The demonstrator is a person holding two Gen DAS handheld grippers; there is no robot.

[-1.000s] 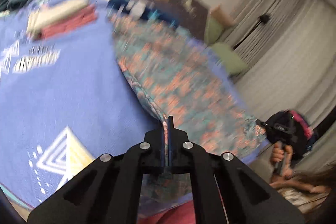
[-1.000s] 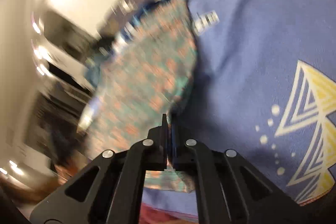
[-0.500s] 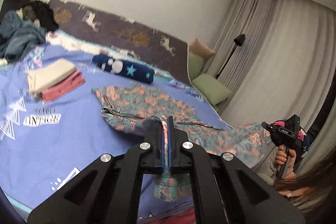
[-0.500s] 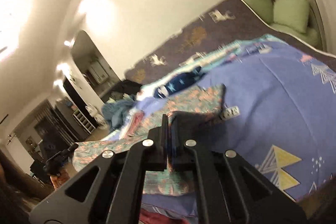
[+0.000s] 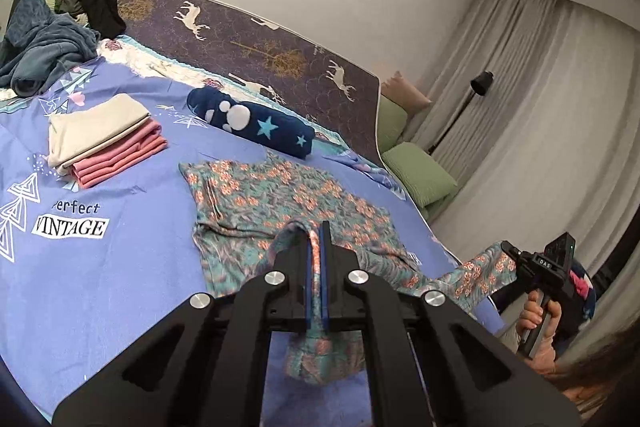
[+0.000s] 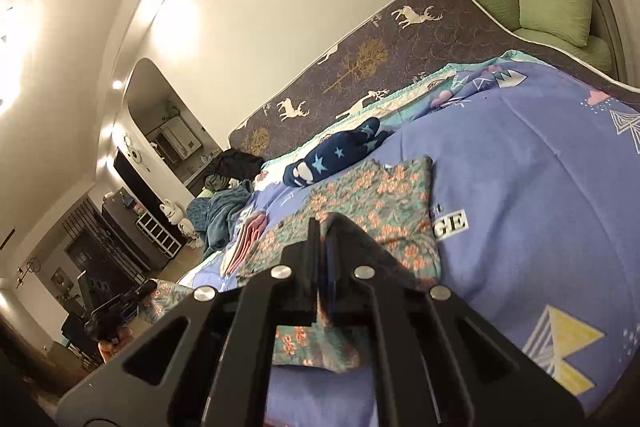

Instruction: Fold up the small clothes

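A teal floral garment lies spread on the blue bedspread, its near edge lifted. My left gripper is shut on one near corner of it. My right gripper is shut on the other near corner; the garment shows in the right wrist view too. The right gripper also shows at the right of the left wrist view, holding its corner off the bed's edge.
A folded cream and pink stack lies at the back left. A rolled navy star blanket lies behind the garment. A teal blanket heap and dark clothes are at the far left. Green cushions and curtains are beyond the bed.
Both grippers have risen and pulled back from close over the bed, still holding the garment's corners. The garment now lies stretched flat across the bedspread.
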